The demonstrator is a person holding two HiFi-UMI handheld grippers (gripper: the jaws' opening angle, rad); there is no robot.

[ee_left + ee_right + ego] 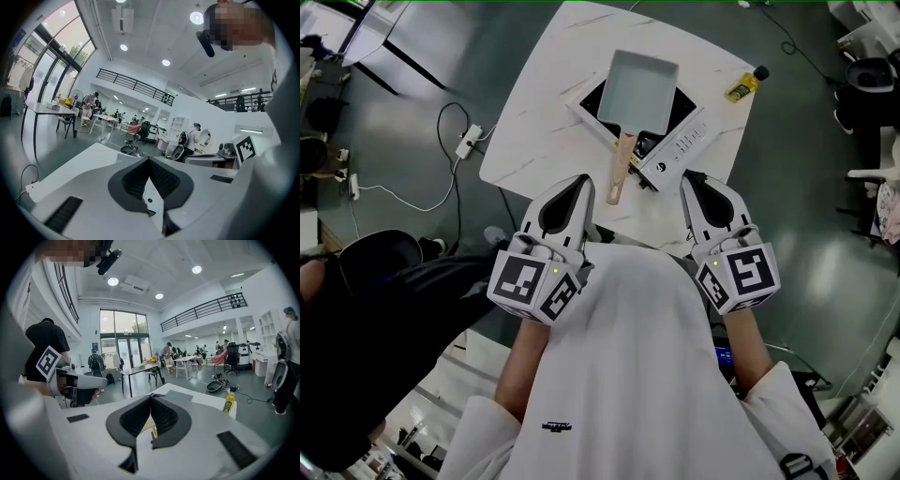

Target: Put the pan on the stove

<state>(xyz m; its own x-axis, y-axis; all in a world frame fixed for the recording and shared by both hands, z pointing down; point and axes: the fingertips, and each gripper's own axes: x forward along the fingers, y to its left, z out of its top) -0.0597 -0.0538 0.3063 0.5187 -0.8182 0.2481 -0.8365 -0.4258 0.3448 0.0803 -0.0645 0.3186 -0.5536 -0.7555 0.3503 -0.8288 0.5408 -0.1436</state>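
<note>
A rectangular grey pan (639, 90) with a wooden handle (621, 171) rests on the black-topped white stove (667, 141) on the white table (534, 122). The handle points toward me. My left gripper (581, 180) hovers near the table's front edge, left of the handle, jaws shut and empty. My right gripper (690, 178) is held to the right of the handle, close to the stove's control panel, also shut with nothing in it. In the left gripper view the closed gripper (149, 161) fills the lower frame; the right gripper view shows its closed gripper (151, 399) likewise.
A yellow bottle (746, 84) (228, 402) stands at the table's far right corner. A white power strip and cable (467, 142) lie on the dark floor to the left. Office chairs (868, 89), desks and people are farther off in the hall.
</note>
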